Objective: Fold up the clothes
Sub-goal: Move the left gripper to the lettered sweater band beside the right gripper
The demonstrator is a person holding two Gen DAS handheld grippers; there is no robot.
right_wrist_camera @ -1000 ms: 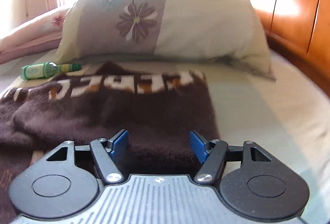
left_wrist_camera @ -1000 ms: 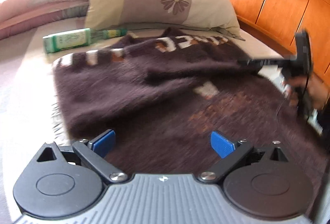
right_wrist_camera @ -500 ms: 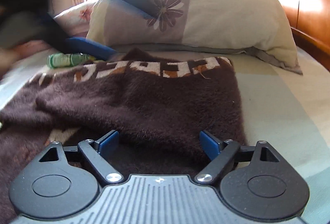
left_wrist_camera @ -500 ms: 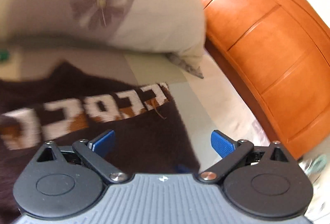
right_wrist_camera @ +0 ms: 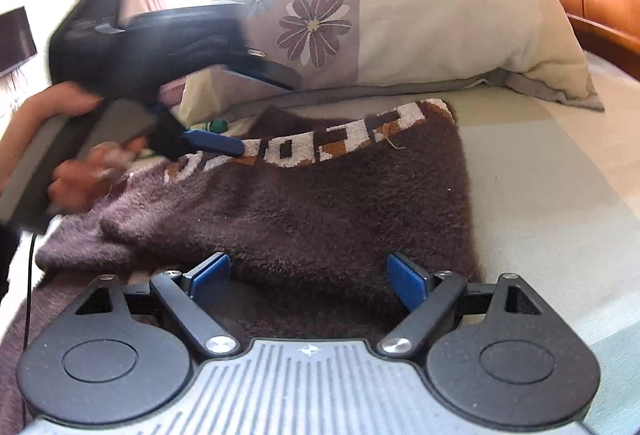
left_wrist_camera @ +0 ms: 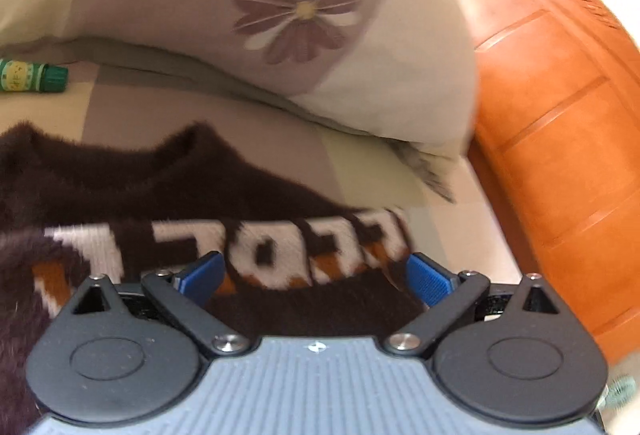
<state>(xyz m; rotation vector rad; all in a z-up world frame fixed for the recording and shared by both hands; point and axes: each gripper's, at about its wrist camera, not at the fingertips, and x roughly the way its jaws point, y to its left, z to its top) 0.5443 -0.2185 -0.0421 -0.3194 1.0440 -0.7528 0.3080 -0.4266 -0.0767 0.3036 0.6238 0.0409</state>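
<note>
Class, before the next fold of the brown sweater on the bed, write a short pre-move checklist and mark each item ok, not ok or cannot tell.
1. Left claw open over the lettered edge: ok.
2. Right claw open, nothing pinched: ok.
3. Fuzzy dark brown knitted sweater lying flat: not ok, bunched at the left.
4. Small green bottle clear of the sweater: ok.
5. Floral cream pillow off the sweater: ok.
6. Sleeves tucked in: cannot tell.

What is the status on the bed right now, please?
Both grippers open, left over the lettered band, right over the near fold. Brown sweater partly folded, nothing gripped. Green bottle beside it, pillow behind.
</note>
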